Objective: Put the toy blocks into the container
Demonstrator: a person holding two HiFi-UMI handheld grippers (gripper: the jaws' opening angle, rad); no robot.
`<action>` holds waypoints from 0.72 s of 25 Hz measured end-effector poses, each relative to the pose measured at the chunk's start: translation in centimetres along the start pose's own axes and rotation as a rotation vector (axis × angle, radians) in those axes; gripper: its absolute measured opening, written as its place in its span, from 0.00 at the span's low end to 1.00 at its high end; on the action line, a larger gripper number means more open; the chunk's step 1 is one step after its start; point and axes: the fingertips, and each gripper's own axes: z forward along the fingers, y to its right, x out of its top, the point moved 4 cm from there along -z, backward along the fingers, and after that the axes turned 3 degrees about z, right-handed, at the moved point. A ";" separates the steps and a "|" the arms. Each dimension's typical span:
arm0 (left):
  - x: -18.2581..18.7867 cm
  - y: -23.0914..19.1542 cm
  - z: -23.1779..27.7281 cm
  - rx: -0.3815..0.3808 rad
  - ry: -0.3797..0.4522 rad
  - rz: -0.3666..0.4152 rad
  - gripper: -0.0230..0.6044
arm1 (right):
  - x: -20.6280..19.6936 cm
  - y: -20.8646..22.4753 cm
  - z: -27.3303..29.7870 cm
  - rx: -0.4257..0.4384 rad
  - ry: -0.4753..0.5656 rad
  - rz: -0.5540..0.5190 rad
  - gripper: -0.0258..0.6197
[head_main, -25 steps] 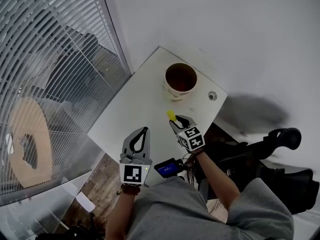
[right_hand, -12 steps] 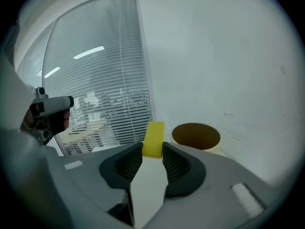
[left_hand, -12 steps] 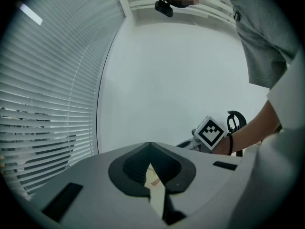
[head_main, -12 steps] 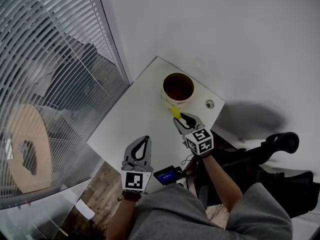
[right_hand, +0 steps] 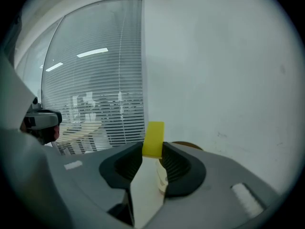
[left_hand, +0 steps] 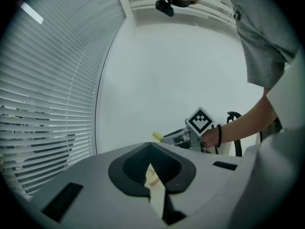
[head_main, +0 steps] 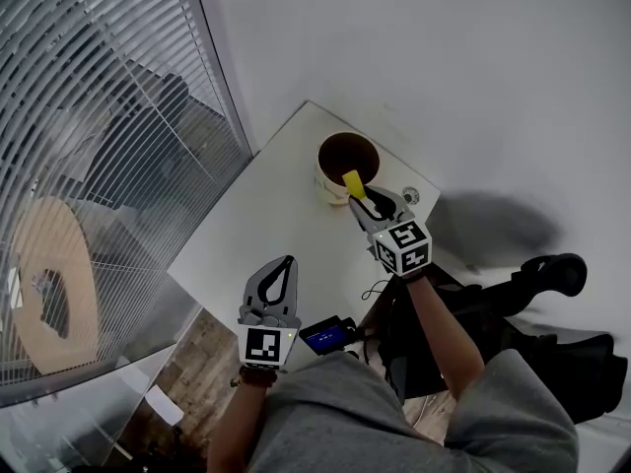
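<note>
A yellow toy block (head_main: 353, 181) is pinched upright between the tips of my right gripper (head_main: 359, 193), which is shut on it. It hangs at the near rim of the round cream container (head_main: 325, 183) with a dark inside, at the far end of the white table (head_main: 266, 215). In the right gripper view the block (right_hand: 153, 138) stands up between the jaws of that gripper (right_hand: 153, 150), the container's brown rim (right_hand: 187, 146) just behind. My left gripper (head_main: 287, 261) hovers near the table's front edge, jaw tips together, nothing in it. From the left gripper view (left_hand: 151, 146) the block (left_hand: 157, 136) shows ahead.
A small round fitting (head_main: 411, 196) sits in the table right of the container. Window blinds (head_main: 89, 146) run along the left side. A black office chair (head_main: 547, 269) stands at the right. A small device with a blue screen (head_main: 328, 334) hangs by the person's waist.
My right gripper has risen and moved away from me with the yellow block, from mid-table to the container's near rim. The left gripper has stayed near the front edge.
</note>
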 end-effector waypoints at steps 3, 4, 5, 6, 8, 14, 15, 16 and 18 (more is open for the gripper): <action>0.1 0.0 -0.3 -0.001 -0.017 -0.005 0.05 | 0.8 1.1 0.2 -0.019 0.008 -0.017 0.26; 0.1 -0.1 -0.2 -0.001 -0.021 -0.006 0.05 | 1.1 1.6 0.5 -0.027 0.009 -0.023 0.26; 0.2 -0.1 -0.2 0.000 -0.022 -0.007 0.05 | 1.5 2.2 0.8 -0.035 0.010 -0.029 0.26; 0.2 -0.1 -0.2 0.000 -0.021 -0.008 0.05 | 1.7 2.8 1.1 -0.043 0.010 -0.035 0.26; 0.3 -0.1 -0.2 0.000 -0.019 -0.007 0.05 | 2.0 3.7 1.7 -0.058 0.003 -0.046 0.26; -0.1 -0.3 -0.6 0.014 0.003 0.025 0.05 | 2.1 5.7 4.0 -0.084 -0.024 -0.049 0.26; 0.0 -0.3 -0.7 0.015 0.001 0.017 0.05 | 2.0 6.0 4.3 -0.088 -0.031 -0.044 0.26; 0.0 -0.2 -0.7 0.014 -0.007 0.009 0.05 | 1.8 6.3 4.7 -0.090 -0.039 -0.040 0.26; 0.2 -0.2 -0.7 0.015 -0.021 0.005 0.05 | 1.3 6.9 5.5 -0.095 -0.058 -0.034 0.26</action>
